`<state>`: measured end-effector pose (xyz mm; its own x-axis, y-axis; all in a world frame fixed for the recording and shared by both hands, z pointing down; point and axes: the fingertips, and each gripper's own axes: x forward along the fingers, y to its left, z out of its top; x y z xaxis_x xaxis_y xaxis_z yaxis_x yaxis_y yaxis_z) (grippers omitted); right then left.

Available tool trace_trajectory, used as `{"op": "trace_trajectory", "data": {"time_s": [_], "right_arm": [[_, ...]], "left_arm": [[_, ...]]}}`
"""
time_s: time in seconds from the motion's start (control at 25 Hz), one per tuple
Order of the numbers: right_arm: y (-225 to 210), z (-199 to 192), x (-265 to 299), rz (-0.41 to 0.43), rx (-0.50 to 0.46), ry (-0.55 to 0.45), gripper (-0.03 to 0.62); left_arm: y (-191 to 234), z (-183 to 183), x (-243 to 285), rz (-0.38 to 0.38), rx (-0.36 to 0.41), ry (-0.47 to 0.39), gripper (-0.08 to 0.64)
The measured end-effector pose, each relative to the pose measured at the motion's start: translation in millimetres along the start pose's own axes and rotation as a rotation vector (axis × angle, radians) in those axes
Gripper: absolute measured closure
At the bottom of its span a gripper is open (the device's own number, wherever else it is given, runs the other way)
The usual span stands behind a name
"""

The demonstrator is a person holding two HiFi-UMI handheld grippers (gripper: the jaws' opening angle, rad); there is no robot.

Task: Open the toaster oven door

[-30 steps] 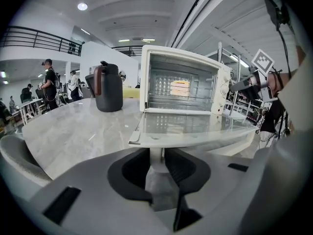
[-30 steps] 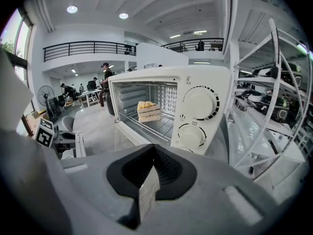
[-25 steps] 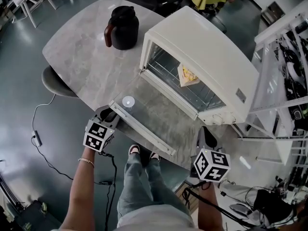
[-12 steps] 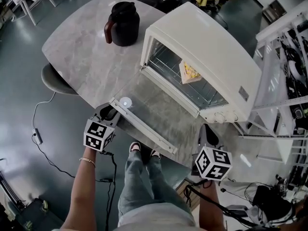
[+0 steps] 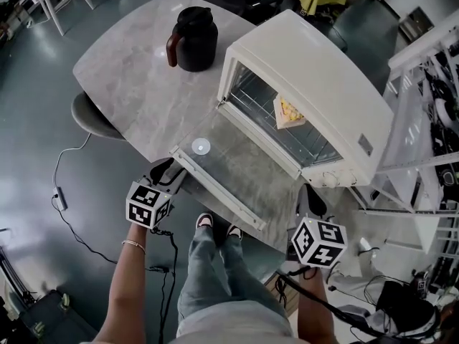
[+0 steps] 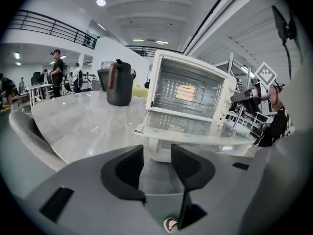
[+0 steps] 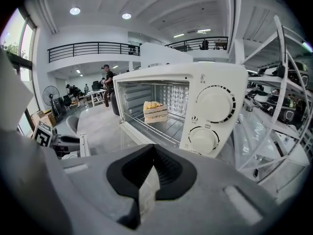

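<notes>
The cream toaster oven stands on the grey table with its glass door folded down flat toward me. A piece of cake sits on the rack inside. My left gripper is just off the door's near left corner, apart from the handle edge; its jaws are opening and nothing is between them. The door lies a little beyond the fingertips. My right gripper is shut and empty, in front of the oven's knobs.
A dark jug with a brown handle stands on the table behind the oven's left side. A grey chair is tucked at the table's left edge. A white wire rack stands close to the oven's right. A person's legs are below the door.
The left gripper, which sat against the door's near left corner, now has wider jaws and stands slightly back from it. The door stays flat down. The right gripper has hardly moved.
</notes>
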<state>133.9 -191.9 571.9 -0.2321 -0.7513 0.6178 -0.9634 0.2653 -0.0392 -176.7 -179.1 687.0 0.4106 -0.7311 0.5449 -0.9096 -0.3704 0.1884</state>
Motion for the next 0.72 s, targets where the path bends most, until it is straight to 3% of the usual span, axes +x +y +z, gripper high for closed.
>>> {"op": "trace_trajectory", "data": {"time_s": [0.32,0.72], "right_arm": [[6,15,-4,0.041,-0.008,-0.031,0.587],[16,52,-19,0.122,-0.009,-0.121,0.588]], "left_arm": [[-5,1,-35,0.067,-0.077,0.001,0.385],[-29,75,-106,0.232,-0.133,-0.133,0.475]]}}
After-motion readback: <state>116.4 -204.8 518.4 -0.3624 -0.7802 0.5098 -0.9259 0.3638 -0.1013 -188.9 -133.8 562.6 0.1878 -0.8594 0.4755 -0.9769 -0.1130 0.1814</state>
